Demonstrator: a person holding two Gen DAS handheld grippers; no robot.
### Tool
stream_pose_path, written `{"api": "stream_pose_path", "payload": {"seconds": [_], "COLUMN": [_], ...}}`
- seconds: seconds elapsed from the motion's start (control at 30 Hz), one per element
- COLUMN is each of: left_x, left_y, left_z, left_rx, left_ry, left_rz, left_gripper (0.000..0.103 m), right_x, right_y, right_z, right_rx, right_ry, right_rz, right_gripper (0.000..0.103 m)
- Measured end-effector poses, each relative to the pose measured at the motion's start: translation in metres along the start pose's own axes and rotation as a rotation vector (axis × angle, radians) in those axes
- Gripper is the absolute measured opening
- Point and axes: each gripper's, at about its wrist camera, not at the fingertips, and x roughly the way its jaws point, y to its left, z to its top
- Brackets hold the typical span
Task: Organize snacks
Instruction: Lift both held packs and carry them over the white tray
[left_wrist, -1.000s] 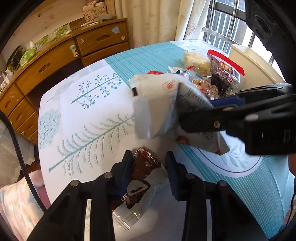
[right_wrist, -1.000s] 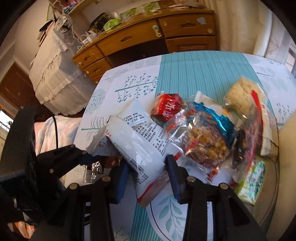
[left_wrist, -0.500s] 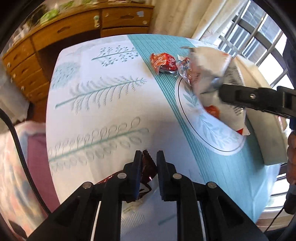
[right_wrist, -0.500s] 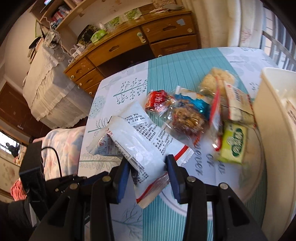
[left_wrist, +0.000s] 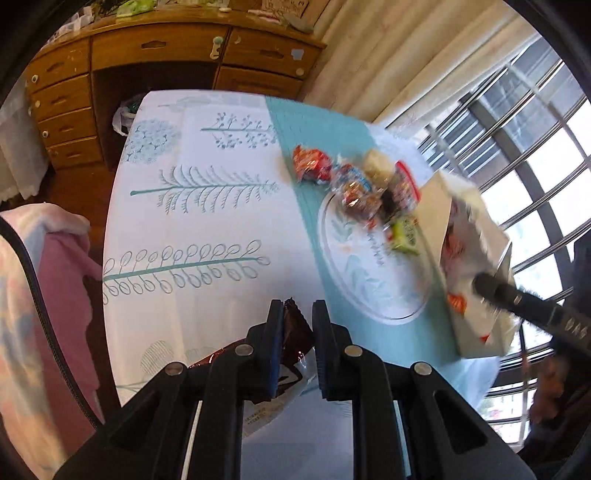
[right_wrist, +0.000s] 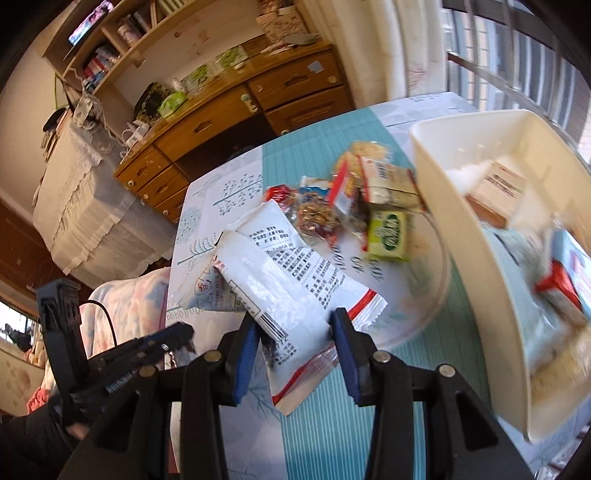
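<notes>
The left gripper (left_wrist: 298, 314) is clamped fully on a crinkly dark-brown foil snack wrapper (left_wrist: 293, 328), lifted above the tree-print tablecloth (left_wrist: 192, 221). The right gripper (right_wrist: 293, 325), jaws partly apart, pinches a soft white plastic snack pouch (right_wrist: 280, 288) beside the cream plastic bin (right_wrist: 469, 236). Slick film may slip out, and the pouch's hanging end could snag the bin's rim.

Our right gripper (right_wrist: 295, 332) clamps a white snack packet (right_wrist: 284, 273) above the tablecloth (right_wrist: 332, 424) — loose snacks (right_wrist: 354, 210) heaped beyond, a cream bin (right_wrist: 476, 258) at right already holding packets. We glimpse the left gripper (right_wrist: 177, 338) lower left.
</notes>
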Motion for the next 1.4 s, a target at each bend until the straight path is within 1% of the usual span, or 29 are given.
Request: {"api": "stream_pose_path", "payload": {"seconds": [0.2, 0.4, 0.6, 0.8, 0.9, 1.0, 1.1, 1.23, 1.4], "left_x": [-0.028, -0.058, -0.088, -0.109, -0.114, -0.116, -0.112, -0.102, -0.083], "left_y": [-0.012, -0.027, -0.061, -0.118, -0.148, -0.182, -0.215, -0.250, -0.289], "left_z": [0.000, 0.003, 0.007, 0.004, 0.003, 0.002, 0.002, 0.003, 0.015], "left_rx": [-0.024, -0.032, -0.002, -0.023, -0.035, -0.025, -0.012, -0.004, 0.015], "left_ry": [-0.027, -0.081, -0.150, -0.235, -0.278, -0.317, -0.345, -0.373, -0.394], "left_rz": [-0.086, -0.128, -0.149, -0.157, -0.162, -0.167, -0.174, -0.184, -0.198], "left_gripper": [0.013, 0.013, 0.013, 0.013, 0.013, 0.013, 0.013, 0.013, 0.013], "right_x": [-0.026, -0.047, -0.066, -0.089, -0.103, -0.117, -0.129, -0.142, -0.147], "right_y": [-0.014, -0.029, -0.043, -0.069, -0.084, -0.098, -0.114, -0.136, -0.161], "right_z": [-0.012, -0.016, -0.015, -0.006, 0.001, 0.009, 0.020, 0.033, 0.049], "right_rx": [0.047, 0.062, 0.025, -0.042, -0.085, -0.120, -0.158, -0.195, -0.231], "right_ry": [-0.044, -0.074, -0.075, -0.075, -0.092, -0.113, -0.135, -0.167, -0.187], "right_rz": [-0.032, -0.038, -0.027, 0.011, 0.017, 0.028, 0.029, 0.029, 0.008], "right_gripper": [0.040, 0.040, 0.040, 0.040, 0.040, 0.040, 0.040, 0.040, 0.040]}}
